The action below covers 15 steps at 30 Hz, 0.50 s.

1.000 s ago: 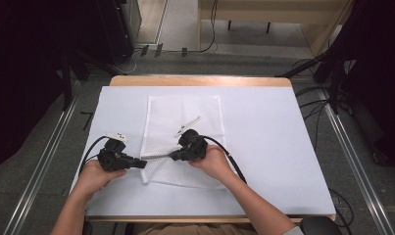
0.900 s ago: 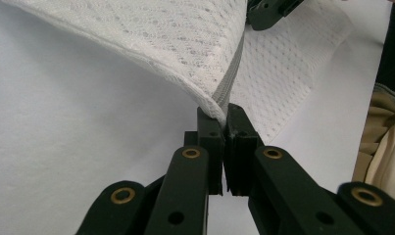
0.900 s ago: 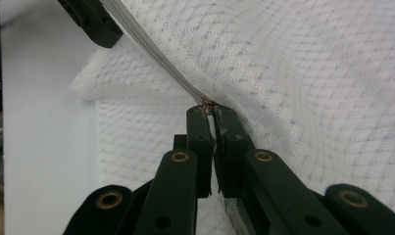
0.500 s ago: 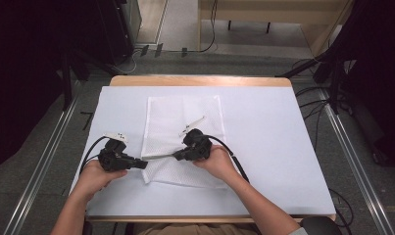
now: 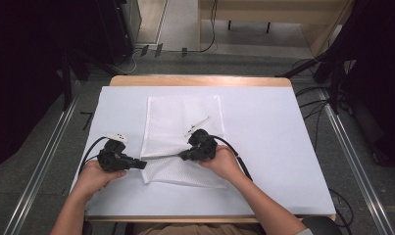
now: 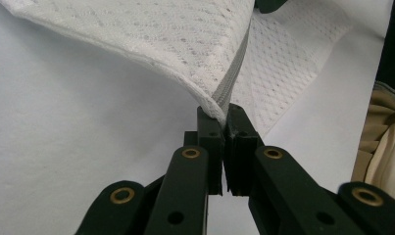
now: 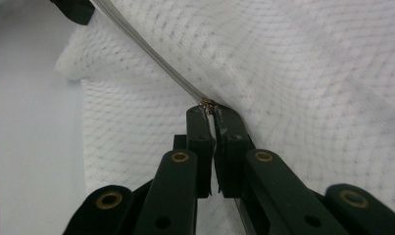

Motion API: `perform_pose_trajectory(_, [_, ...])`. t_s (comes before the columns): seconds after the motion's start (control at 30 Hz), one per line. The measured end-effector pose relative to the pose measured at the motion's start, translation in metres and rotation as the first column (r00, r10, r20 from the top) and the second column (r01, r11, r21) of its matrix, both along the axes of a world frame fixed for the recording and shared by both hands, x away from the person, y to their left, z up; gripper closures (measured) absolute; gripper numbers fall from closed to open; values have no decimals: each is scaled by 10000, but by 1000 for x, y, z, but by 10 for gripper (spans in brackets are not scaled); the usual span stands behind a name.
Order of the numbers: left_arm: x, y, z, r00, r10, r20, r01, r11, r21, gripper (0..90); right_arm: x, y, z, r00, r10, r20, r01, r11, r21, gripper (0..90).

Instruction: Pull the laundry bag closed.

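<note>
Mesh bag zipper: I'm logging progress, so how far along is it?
Done: both grippers have their grips. The left gripper is shut on the mesh bag at the zipper end. In hand: the right gripper pinches the zipper pull mid-bag. Left: the zipper stretch between the two grippers.

High view: fixed above the person's side of the bench [image 5: 283, 147], facing forward and down, far enough back to take in the whole top and the floor around it. Left gripper view: rides the left hand-held gripper [image 6: 223, 115], looks along its jaws from very close at the mesh bag [image 6: 185, 44] and its zipper [image 6: 229, 83]. Right gripper view: rides the right hand-held gripper [image 7: 210, 111], equally close, facing the same zipper from the opposite end. All three views share the bag's zipper line; the right gripper view catches the left gripper's tip at its upper left.
</note>
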State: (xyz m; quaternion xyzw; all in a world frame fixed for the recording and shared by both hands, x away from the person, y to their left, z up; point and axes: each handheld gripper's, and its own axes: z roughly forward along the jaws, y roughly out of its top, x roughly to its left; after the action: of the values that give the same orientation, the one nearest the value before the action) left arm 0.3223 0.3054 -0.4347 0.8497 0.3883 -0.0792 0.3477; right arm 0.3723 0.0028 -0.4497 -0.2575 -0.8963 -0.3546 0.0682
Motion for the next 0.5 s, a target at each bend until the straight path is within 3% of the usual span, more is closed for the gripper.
perform_pose_trajectory(0.5, [0,4,-2,9999,86,-115,-86,10000,-4,877,1,-17,-2,9996,-265,-12,264,9995,-164,882])
